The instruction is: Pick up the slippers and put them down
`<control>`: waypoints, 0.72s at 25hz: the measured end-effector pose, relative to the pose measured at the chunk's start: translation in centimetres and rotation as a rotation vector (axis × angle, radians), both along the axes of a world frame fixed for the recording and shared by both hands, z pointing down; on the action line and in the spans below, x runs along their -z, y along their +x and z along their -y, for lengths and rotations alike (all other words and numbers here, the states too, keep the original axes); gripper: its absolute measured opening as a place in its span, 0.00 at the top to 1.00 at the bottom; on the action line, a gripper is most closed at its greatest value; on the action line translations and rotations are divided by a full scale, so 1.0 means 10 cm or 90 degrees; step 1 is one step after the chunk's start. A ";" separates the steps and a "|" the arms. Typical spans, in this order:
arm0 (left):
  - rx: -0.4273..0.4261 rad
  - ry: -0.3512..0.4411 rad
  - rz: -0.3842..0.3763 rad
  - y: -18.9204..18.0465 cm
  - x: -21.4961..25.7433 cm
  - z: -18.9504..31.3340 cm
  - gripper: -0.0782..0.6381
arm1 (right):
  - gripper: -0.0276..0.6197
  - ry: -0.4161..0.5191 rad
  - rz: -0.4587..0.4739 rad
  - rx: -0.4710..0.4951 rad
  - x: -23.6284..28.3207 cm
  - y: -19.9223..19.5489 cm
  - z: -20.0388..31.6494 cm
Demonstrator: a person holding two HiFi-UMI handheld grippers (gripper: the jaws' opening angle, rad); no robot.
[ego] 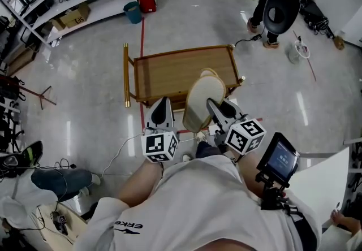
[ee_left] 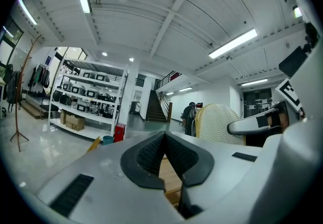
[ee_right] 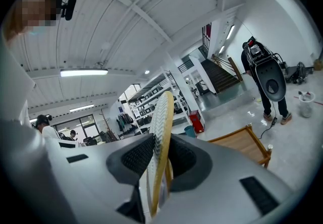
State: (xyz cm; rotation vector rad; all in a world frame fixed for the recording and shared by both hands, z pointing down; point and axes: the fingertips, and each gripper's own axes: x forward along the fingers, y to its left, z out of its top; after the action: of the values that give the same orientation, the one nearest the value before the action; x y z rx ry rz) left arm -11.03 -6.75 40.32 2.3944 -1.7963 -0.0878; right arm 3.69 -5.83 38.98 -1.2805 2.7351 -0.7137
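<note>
Table [ego: 169, 72] of wood down below. Beige slipper [ego: 202, 100] up in the air over its near edge, turned on its side, clamped between right gripper [ee_right: 160, 155] pads, jaws only partly apart. Left gripper [ee_left: 165, 142] right beside it, pinched closed, empty.

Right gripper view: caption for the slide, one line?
Right gripper, jaws clamped on a pale slipper held edge-on, wooden table on the floor beyond.

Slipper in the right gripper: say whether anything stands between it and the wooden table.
Nothing visible does. The right gripper is shut on the slipper, held on edge over the near side of the table, whose top shows only bare wood. The left gripper, shut and empty, sits to the slipper's left, not under it.
</note>
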 end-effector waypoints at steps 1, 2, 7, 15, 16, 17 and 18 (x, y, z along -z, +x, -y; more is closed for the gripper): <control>0.000 0.000 0.000 0.00 0.00 0.00 0.89 | 0.82 0.000 0.001 0.000 0.00 0.00 0.01; 0.000 0.001 -0.002 0.00 0.00 0.00 0.89 | 0.82 0.001 0.001 -0.001 0.00 0.00 0.01; -0.001 0.010 -0.014 0.04 0.04 -0.02 0.89 | 0.82 0.003 0.004 -0.002 0.02 0.04 -0.01; -0.004 0.011 -0.015 0.06 0.06 -0.04 0.89 | 0.82 0.004 0.002 -0.004 0.04 0.05 -0.01; -0.004 0.011 -0.015 0.06 0.06 -0.04 0.89 | 0.82 0.004 0.001 -0.004 0.04 0.05 -0.01; -0.003 0.010 -0.015 0.05 0.06 -0.04 0.89 | 0.82 0.003 0.001 -0.004 0.04 0.04 -0.01; -0.003 0.010 -0.016 0.04 0.06 -0.04 0.89 | 0.82 0.002 0.001 -0.004 0.03 0.04 -0.01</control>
State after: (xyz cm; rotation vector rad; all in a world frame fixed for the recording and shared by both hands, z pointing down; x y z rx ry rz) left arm -10.61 -6.37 39.75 2.3977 -1.7861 -0.1309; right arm 4.04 -5.77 38.72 -1.2873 2.7292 -0.7092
